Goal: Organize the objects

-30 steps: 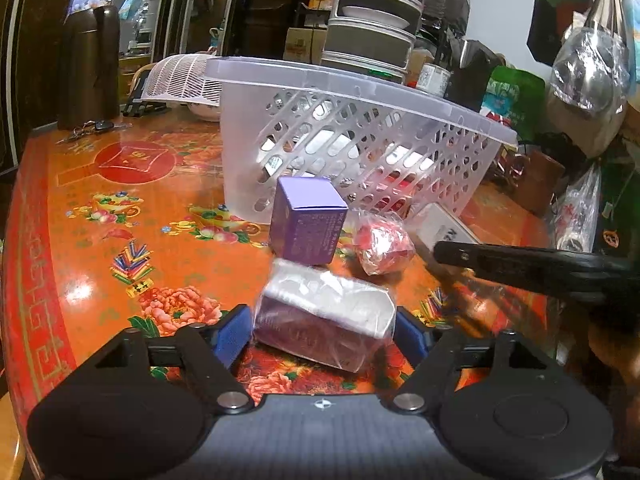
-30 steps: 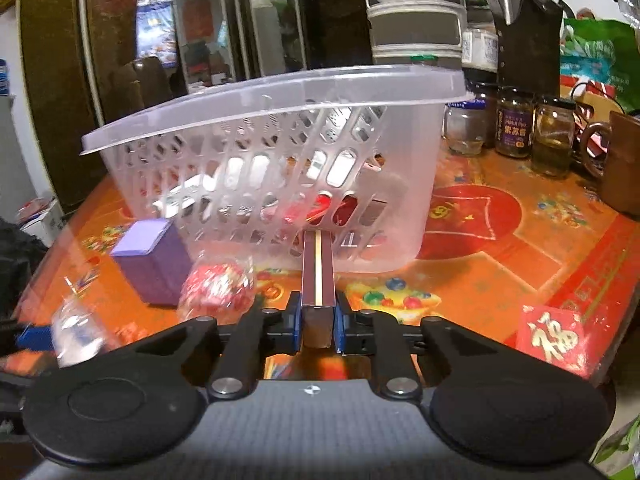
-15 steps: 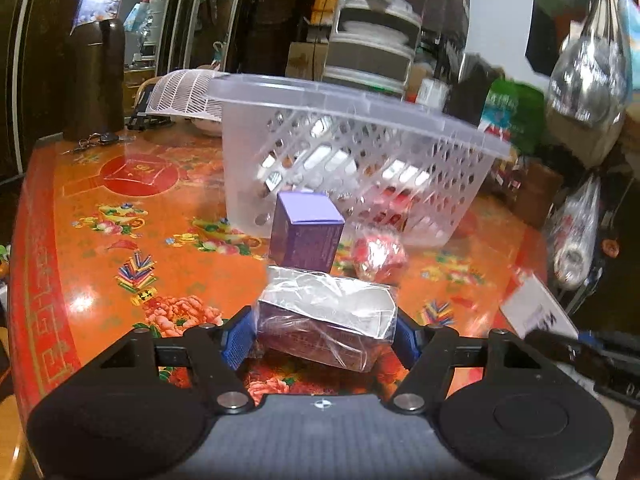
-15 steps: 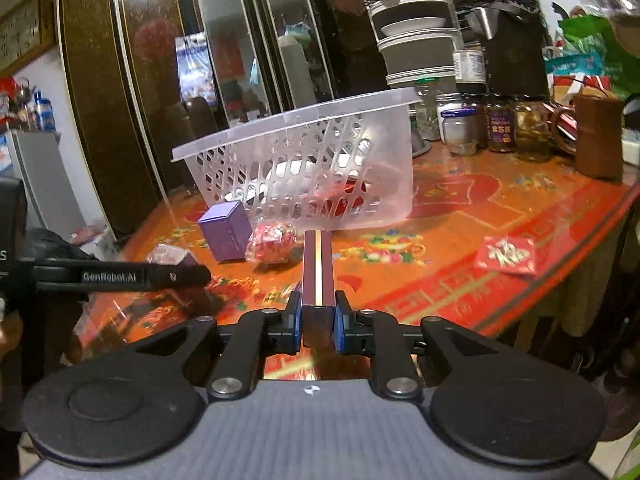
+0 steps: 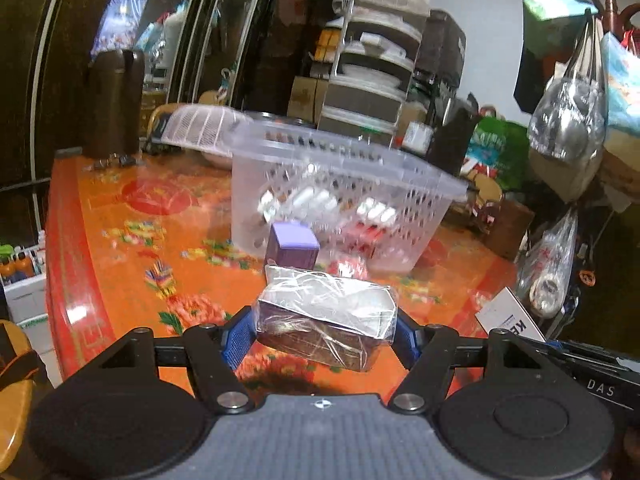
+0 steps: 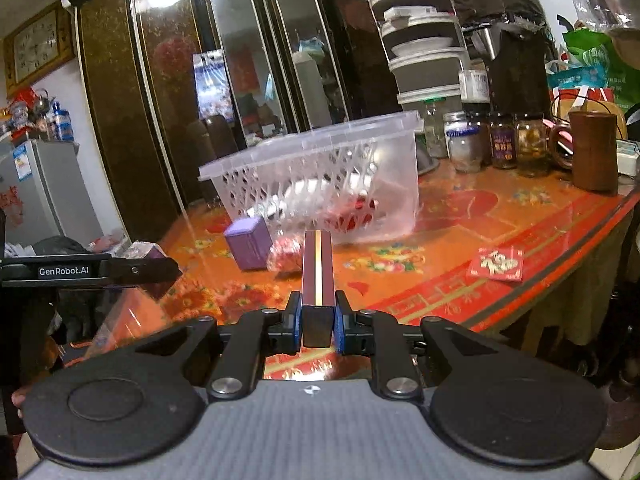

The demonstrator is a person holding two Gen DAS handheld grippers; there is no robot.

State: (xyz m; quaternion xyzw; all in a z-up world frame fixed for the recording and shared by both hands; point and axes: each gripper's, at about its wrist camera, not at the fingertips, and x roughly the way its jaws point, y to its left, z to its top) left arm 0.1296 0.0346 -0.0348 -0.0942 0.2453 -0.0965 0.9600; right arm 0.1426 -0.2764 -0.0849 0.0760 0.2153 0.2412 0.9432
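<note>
Your left tool (image 5: 326, 330) has its blue pads pressed on the two ends of the cellophane-wrapped box (image 5: 328, 326), jaws at a middling spread because the box lies crosswise between them, long axis running side to side across the tool. Your right tool (image 6: 316, 322) is clamped as narrow as it goes on the slim maroon box with a gold stripe (image 6: 317, 276), whose long axis points straight ahead out of the jaws toward the clear basket (image 6: 320, 168). Taking the basket as the landmark: it stands on the orange counter (image 5: 120, 248), ahead of both tools, its rim higher than either held box as the views show it. The purple cube (image 5: 292, 246) and the red wrapped sweet (image 6: 286, 256) sit just in front of its near wall, between the basket and you. The move turns on this: both boxes must go forward and up over the near rim, and the left tool appears nearer the basket, with the cube directly in its path. Compared with a second ago, the left jaws have closed in on the wrapped box, which was lying on the counter between open pads and now hangs clear of it. The basket looks farther off in both views, so you have drawn back; the right tool's grip is unchanged.
</note>
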